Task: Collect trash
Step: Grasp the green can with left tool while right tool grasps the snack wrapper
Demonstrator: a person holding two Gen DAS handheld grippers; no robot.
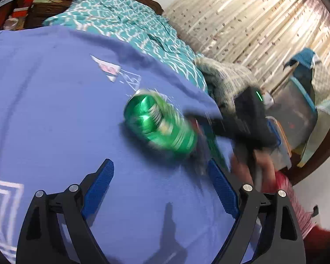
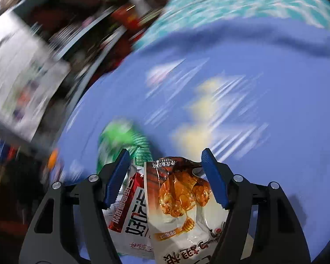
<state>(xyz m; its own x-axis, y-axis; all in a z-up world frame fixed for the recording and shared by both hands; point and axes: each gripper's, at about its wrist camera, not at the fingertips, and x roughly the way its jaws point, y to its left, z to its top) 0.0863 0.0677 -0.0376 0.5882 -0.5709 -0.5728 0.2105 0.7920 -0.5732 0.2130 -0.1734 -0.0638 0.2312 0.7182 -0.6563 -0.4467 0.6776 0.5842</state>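
Note:
A green can (image 1: 159, 124) lies on its side on the blue bedsheet (image 1: 55, 110), blurred. My left gripper (image 1: 161, 189) is open and empty just in front of it. The right gripper (image 1: 209, 140) shows at the can's right end in the left wrist view. In the right wrist view my right gripper (image 2: 165, 176) has its jaws apart, with two snack wrappers (image 2: 178, 200) lying between the fingers; the green can (image 2: 121, 140) is just beyond the left finger. A small pink-and-white wrapper (image 1: 106, 69) lies farther up the sheet.
A teal patterned quilt (image 1: 125, 22) is bunched at the bed's far side. A clear bin (image 1: 297, 110) with cloths stands to the right by the curtain (image 1: 253, 22). Cluttered shelves (image 2: 33, 66) are at the left in the right wrist view.

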